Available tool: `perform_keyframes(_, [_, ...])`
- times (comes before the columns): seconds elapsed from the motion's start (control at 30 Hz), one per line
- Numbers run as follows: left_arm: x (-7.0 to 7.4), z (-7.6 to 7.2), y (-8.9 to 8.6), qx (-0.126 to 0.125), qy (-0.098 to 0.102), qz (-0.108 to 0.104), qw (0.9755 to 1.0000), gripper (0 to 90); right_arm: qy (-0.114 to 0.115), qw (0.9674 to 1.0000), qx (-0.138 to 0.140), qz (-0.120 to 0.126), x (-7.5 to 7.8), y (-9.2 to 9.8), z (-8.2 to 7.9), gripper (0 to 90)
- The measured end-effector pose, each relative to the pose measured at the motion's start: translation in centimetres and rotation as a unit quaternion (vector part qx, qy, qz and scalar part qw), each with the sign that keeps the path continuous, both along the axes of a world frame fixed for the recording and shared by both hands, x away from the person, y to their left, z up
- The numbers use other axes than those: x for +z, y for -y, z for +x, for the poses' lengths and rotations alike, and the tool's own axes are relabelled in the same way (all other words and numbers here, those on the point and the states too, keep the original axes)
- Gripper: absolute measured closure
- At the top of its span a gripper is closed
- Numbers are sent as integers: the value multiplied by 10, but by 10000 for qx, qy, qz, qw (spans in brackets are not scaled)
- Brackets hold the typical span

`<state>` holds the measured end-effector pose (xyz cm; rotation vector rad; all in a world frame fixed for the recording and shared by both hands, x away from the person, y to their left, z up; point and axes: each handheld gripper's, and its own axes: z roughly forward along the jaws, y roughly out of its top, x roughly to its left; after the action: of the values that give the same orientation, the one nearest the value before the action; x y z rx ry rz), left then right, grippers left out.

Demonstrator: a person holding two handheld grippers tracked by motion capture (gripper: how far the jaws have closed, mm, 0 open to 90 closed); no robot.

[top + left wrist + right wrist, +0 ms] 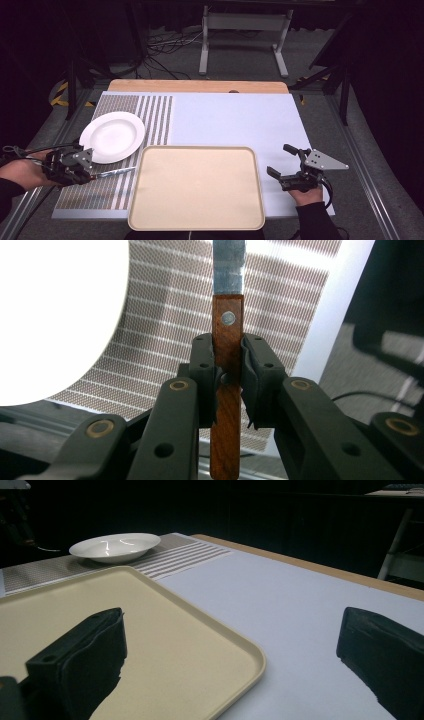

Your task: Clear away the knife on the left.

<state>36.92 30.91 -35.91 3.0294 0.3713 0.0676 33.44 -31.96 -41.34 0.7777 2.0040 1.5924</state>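
Pale-blue mat (235, 120) covers the wooden table (200, 86); dark room.

White plate (112, 136) on striped mat (150, 117), far left of table (200, 86), empty, upright. Beige tray (196, 186) at near centre, empty, its far-left corner just beside plate rim, its left edge over striped mat. Pale blue sheet (240, 120) covers most of table, bare to right of tray. Wooden table edge shows along far side. Grey metal stand (244, 30) on carpeted floor (320, 115) beyond table; black cables (165, 50) lie on floor at far left.
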Motion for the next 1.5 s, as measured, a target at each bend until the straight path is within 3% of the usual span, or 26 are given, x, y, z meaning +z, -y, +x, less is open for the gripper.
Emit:
perform_keyframes(0.23, [6, 0, 13, 372, 280, -358, 9983, 774, 44, 10000, 17, 34, 1, 0, -1, 5])
perform_keyframes(0.4, [11, 2, 16, 756, 210, -486, 9957, 774, 35, 10000, 20, 34, 1, 0, 0, 6])
perform_keyframes(0.57, [17, 0, 21, 1228, 312, -707, 9894, 773, 35, 10000, 33, 72, 1, 1, 0, 4])
perform_keyframes(0.73, [22, -4, 28, 1654, 368, -1043, 9800, 773, 30, 10000, 41, 80, 1, 1, 0, 3])
perform_keyframes(0.83, [26, -14, 39, 1558, 637, -1101, 9796, 773, 6, 9999, 51, 161, 1, 2, 0, 3])
perform_keyframes(0.97, [28, -18, 48, 1664, 500, -1322, 9759, 773, 10, 9998, 65, 195, 1, 3, -1, 3])
perform_keyframes(1.0, [28, -20, 50, 1691, 390, -1348, 9755, 774, 9, 9998, 68, 193, 1, 3, -1, 3])
perform_keyframes(1.03, [28, -20, 53, 1681, 396, -1333, 9759, 774, 10, 9998, 68, 189, 1, 2, -1, 3])
perform_keyframes(1.1, [28, -23, 59, 1858, 332, -1312, 9732, 774, 14, 9998, 71, 189, 1, 3, -1, 3])
perform_keyframes(1.13, [28, -24, 61, 1828, 392, -1296, 9738, 773, 16, 9998, 70, 193, 1, 3, -1, 3])
perform_keyframes(1.23, [26, -28, 71, 2011, 397, -1301, 9701, 774, 29, 9998, 78, 191, 1, 3, -1, 3])
perform_keyframes(1.33, [24, -29, 77, 2355, 246, -1422, 9611, 773, 30, 9998, 74, 198, 1, 3, -1, 2])
perform_keyframes(1.37, [24, -30, 80, 2499, 293, -1459, 9568, 773, 8, 9997, 78, 219, 1, 2, 0, 2])
perform_keyframes(1.4, [24, -30, 80, 2499, 293, -1459, 9568, 773, 10, 9998, 89, 192, 2, 1, 0, 2])
perform_keyframes(1.43, [22, -31, 82, 2660, 249, -1571, 9508, 773, 10, 9998, 96, 171, 2, 1, -1, 2])
perform_keyframes(1.5, [20, -32, 84, 2733, 234, -1572, 9487, 773, 27, 9998, 103, 181, 2, 2, -1, 2])
